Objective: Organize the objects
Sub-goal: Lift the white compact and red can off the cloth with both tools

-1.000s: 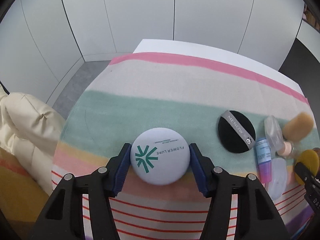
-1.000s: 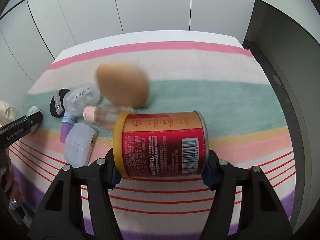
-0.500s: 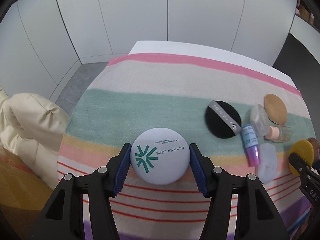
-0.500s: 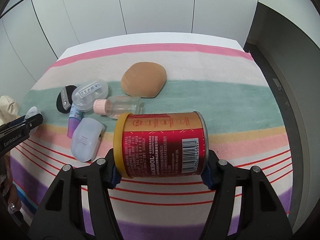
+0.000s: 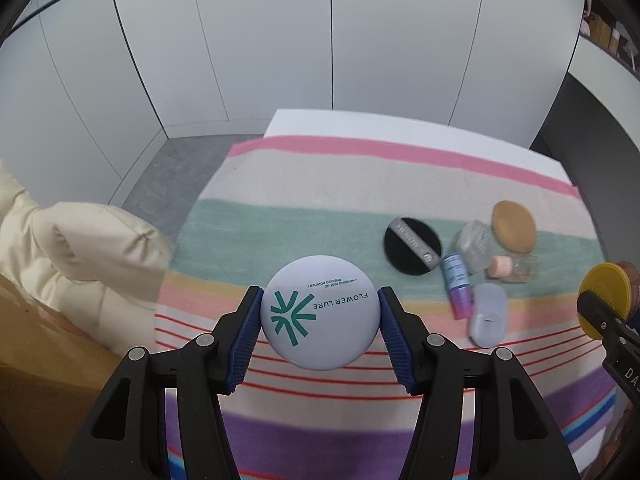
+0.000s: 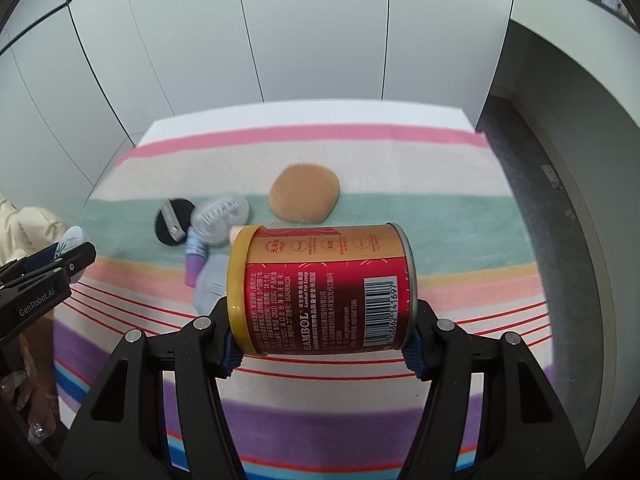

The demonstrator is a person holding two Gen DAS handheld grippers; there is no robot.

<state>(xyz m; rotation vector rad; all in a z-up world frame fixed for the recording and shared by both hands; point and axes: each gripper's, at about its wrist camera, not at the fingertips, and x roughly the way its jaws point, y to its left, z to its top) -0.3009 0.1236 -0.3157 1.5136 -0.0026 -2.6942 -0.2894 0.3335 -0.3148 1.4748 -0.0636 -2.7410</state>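
In the right wrist view the red and gold cylindrical tin can [image 6: 322,290] hides most of the pale lilac plastic case [image 6: 211,285] and the clear pink-capped bottle (only its cap edge shows). The small blue-and-purple tube [image 5: 456,284] is blurred, its label unreadable.

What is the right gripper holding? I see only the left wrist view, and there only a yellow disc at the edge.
Observer: The right gripper holds a red can lying sideways between its jaws; the yellow disc is its lid.
Operator: Is there text on the can?
Observer: Yes, it reads GAMBOL, with a barcode near the metal end.
Operator: Is any of the person visible?
Observer: Yes, fingers show at the lower left edge of the right wrist view.
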